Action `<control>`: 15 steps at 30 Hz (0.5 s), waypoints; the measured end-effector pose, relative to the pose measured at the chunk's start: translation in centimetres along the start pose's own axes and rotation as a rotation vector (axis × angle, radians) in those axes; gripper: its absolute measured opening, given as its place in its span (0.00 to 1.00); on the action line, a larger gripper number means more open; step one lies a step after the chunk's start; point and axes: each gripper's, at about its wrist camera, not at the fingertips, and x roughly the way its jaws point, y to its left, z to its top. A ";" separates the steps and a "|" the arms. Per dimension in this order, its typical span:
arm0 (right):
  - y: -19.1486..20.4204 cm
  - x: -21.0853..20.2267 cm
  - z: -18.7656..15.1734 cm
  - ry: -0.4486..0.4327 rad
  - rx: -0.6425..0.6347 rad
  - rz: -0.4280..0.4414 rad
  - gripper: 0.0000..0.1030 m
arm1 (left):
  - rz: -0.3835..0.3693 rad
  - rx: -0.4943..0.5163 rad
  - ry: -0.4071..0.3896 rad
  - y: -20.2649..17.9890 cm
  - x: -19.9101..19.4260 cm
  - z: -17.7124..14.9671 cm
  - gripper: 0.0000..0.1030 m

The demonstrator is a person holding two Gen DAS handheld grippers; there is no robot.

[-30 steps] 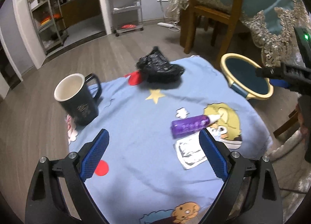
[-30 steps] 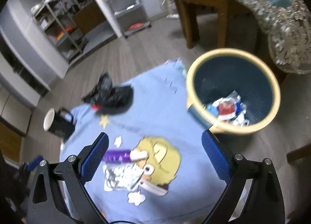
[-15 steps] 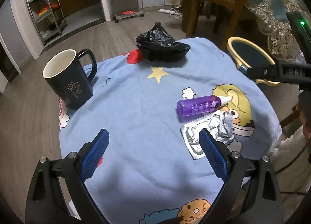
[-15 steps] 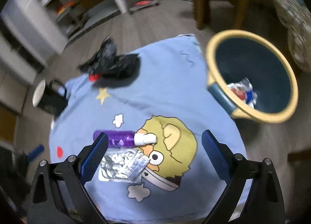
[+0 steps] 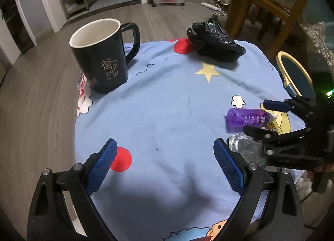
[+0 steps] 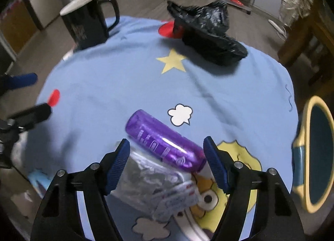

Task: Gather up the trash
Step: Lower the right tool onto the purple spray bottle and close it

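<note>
On the blue cartoon tablecloth [image 5: 167,115] lie a purple bottle [image 6: 165,142], a silver foil wrapper [image 6: 150,176] just below it, and a crumpled black plastic bag [image 6: 206,29] at the far side. My right gripper [image 6: 167,157] is open and low over the cloth, its fingers on either side of the bottle and the wrapper. In the left wrist view the bottle [image 5: 248,118], the wrapper [image 5: 246,149] and the bag [image 5: 215,38] show at the right and back. My left gripper [image 5: 165,167] is open and empty above the near part of the cloth.
A black mug [image 5: 102,57] stands at the cloth's left edge. A yellow-rimmed bin [image 6: 317,153] stands on the floor to the right of the table. A wooden chair [image 5: 269,4] and a draped table are behind. Shelving stands along the far wall.
My right gripper has come down from above the bin to low over the bottle and wrapper. My left gripper has moved lower and closer to the cloth.
</note>
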 end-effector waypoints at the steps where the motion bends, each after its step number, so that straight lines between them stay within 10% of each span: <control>1: 0.0 0.4 0.1 0.008 -0.007 -0.004 0.69 | -0.004 -0.003 0.001 0.0 0.1 0.0 0.89; 8: -1.0 1.5 0.3 0.025 -0.053 -0.066 0.39 | -0.011 0.008 0.022 -0.7 1.0 0.3 0.89; 15: -3.1 0.4 0.3 0.008 0.027 -0.053 0.36 | 0.004 0.079 0.023 -2.8 1.5 0.6 0.89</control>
